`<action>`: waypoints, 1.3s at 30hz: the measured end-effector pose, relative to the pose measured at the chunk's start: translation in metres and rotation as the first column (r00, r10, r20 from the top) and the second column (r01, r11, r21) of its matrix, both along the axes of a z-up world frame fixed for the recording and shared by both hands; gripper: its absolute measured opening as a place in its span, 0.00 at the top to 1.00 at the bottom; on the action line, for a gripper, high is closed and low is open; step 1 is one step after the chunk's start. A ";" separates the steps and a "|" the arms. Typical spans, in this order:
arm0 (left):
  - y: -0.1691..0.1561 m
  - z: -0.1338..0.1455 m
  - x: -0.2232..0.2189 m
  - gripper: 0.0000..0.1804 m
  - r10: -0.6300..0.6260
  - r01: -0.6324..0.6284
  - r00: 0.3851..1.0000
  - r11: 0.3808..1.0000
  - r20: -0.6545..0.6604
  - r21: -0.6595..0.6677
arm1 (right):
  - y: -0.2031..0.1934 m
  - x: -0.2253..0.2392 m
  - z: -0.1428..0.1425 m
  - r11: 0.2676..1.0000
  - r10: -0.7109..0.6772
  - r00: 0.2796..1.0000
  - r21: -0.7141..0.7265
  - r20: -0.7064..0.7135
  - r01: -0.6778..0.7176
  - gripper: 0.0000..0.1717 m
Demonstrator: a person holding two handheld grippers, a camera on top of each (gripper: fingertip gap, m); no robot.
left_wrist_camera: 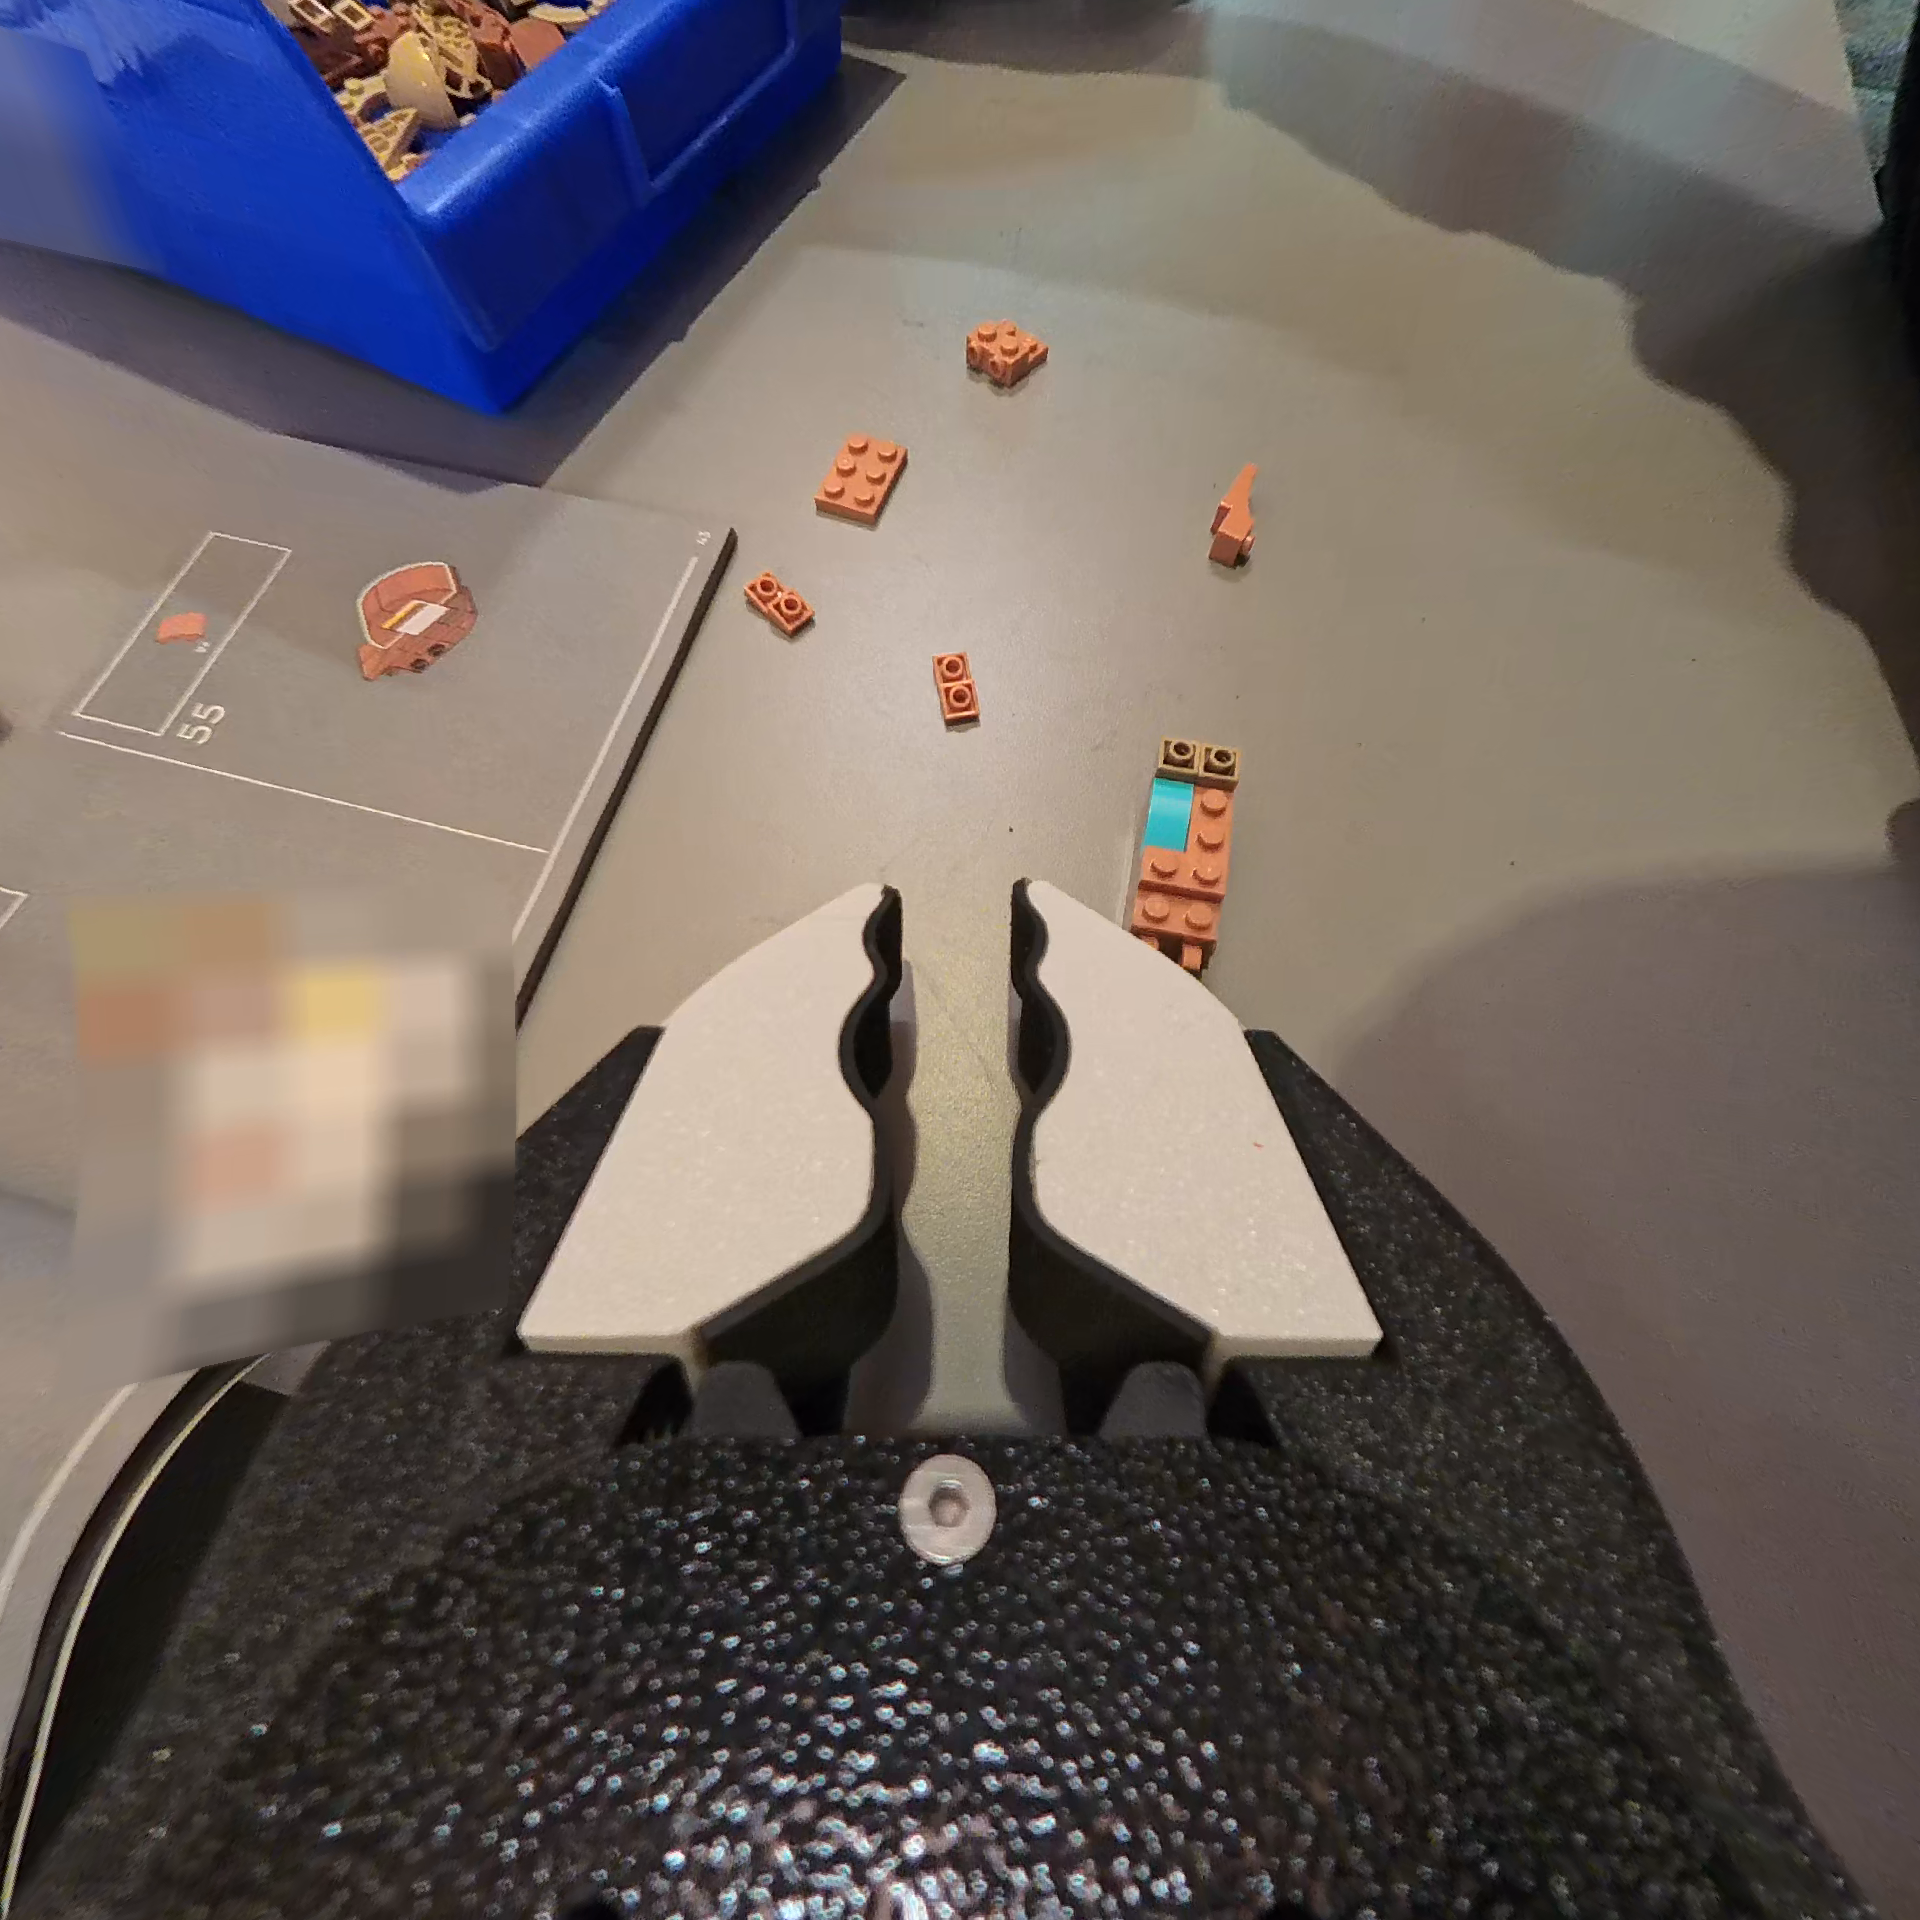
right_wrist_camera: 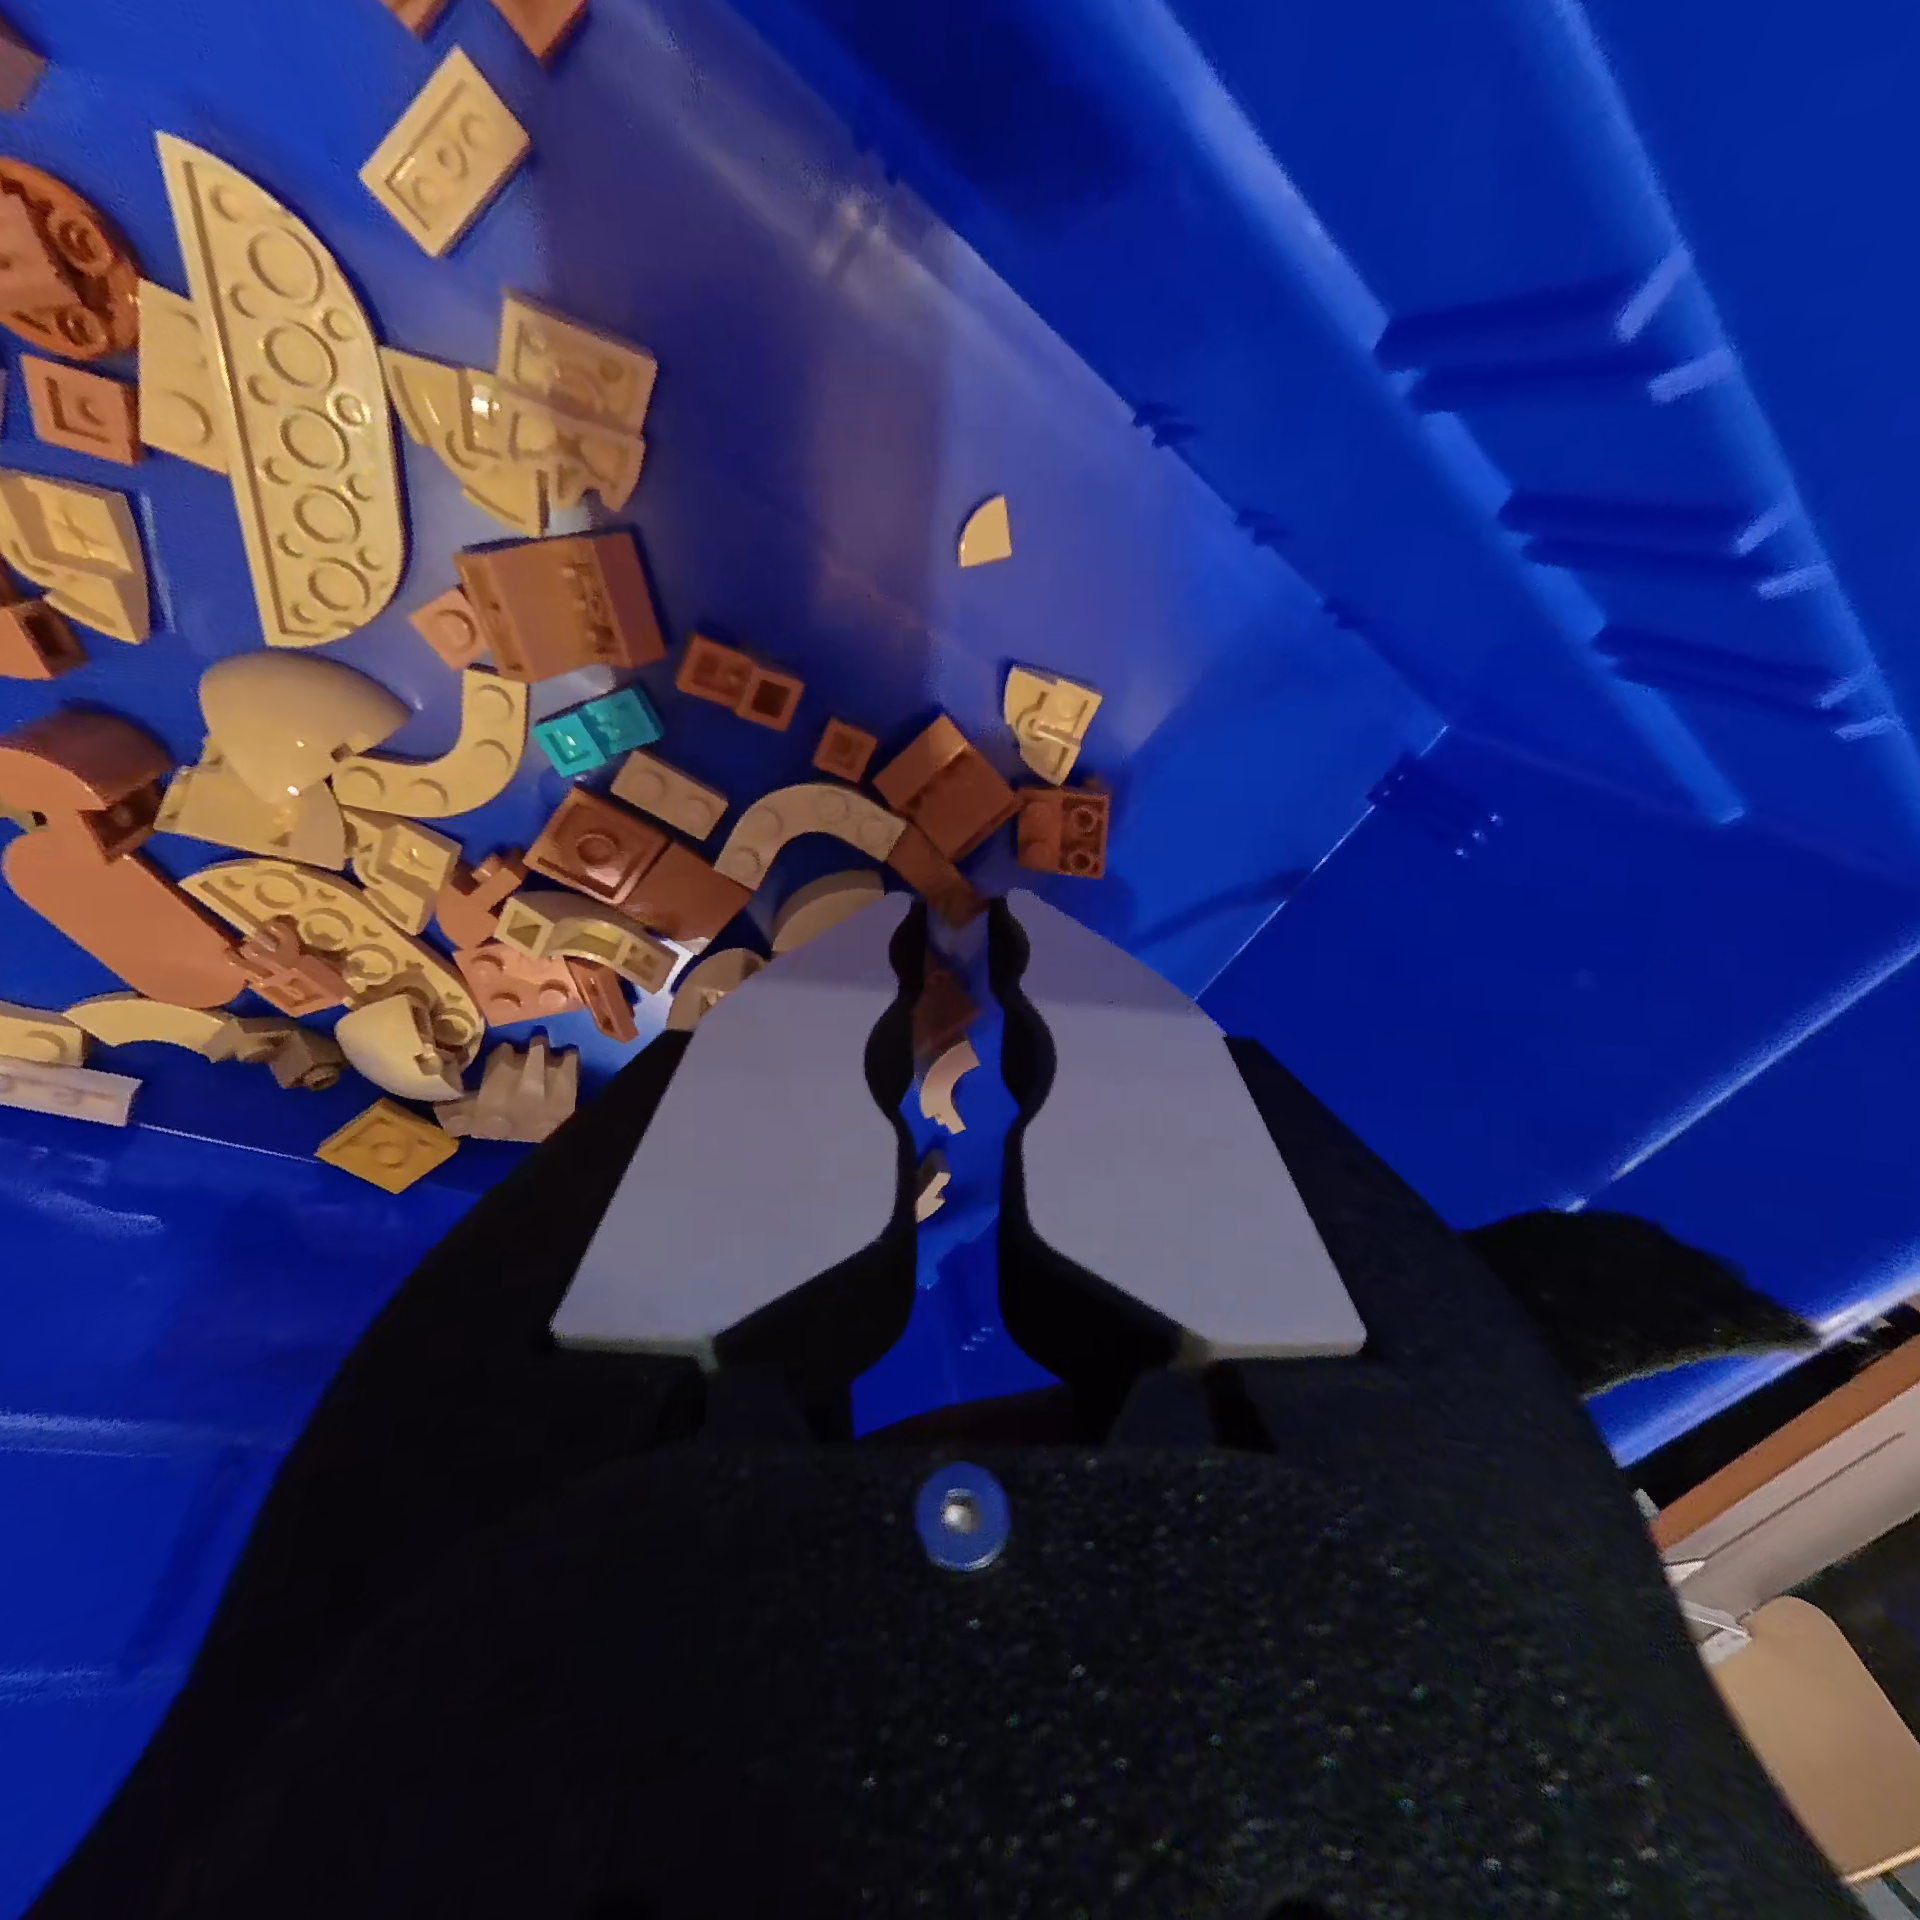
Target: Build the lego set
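L gripper (left_wrist_camera: 956,896) hovering over grey table (left_wrist_camera: 1455,727), slightly open, empty. R gripper (right_wrist_camera: 954,909) reaching into blue bin (right_wrist_camera: 1351,416), possibly nipping brown brick (right_wrist_camera: 940,1003); grasp unclear.

We see that the surface (left_wrist_camera: 1455,644) is matt grey and smooth. The blue bin (right_wrist_camera: 1351,520) is glossy hard plastic that catches the light. The small bricks (left_wrist_camera: 861,476) look like smooth plastic with a soft shine. The booklet (left_wrist_camera: 312,727) is matt paper. The left tongs (left_wrist_camera: 956,909) have pale grey, finely grained fingers (left_wrist_camera: 727,1122) with black rubber-like pads, on a rough, speckled black body with one metal screw (left_wrist_camera: 945,1509).
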State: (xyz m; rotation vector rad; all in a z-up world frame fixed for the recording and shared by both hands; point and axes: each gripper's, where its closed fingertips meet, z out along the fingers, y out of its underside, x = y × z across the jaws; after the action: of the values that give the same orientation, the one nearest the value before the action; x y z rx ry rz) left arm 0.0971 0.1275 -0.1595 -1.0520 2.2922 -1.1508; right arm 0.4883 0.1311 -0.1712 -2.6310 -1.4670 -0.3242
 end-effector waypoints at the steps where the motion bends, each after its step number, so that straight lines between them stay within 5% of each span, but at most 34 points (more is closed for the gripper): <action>1: 0.000 0.000 0.000 0.89 0.000 0.000 1.000 1.000 0.000 0.000 | 0.000 0.000 -0.001 1.000 0.003 1.000 -0.005 0.003 -0.003 0.93; 16: 0.000 0.000 -0.001 0.89 -0.003 0.003 1.000 1.000 0.005 0.005 | -0.007 0.008 -0.002 1.000 -0.007 0.997 0.017 0.072 0.006 0.95; 23: 0.000 0.000 -0.001 0.89 -0.003 0.003 1.000 1.000 0.012 0.013 | -0.014 -0.005 0.037 0.976 -0.065 0.998 0.206 -0.009 0.066 0.95; 32: -0.001 0.000 -0.002 0.89 -0.008 0.007 1.000 1.000 0.025 0.030 | -0.047 -0.163 0.115 0.862 0.091 0.989 0.506 -0.115 -0.020 0.95; 39: -0.002 -0.001 -0.003 0.89 -0.015 0.013 0.999 0.998 0.033 0.054 | -0.083 -0.287 0.090 0.840 0.147 0.977 0.541 -0.156 -0.040 0.95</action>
State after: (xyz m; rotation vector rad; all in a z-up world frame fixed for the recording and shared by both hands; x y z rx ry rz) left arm 0.0937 0.1252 -0.1609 -0.9911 2.2950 -1.0977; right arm 0.2010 0.0479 -0.0808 -2.0716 -1.2161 -0.3908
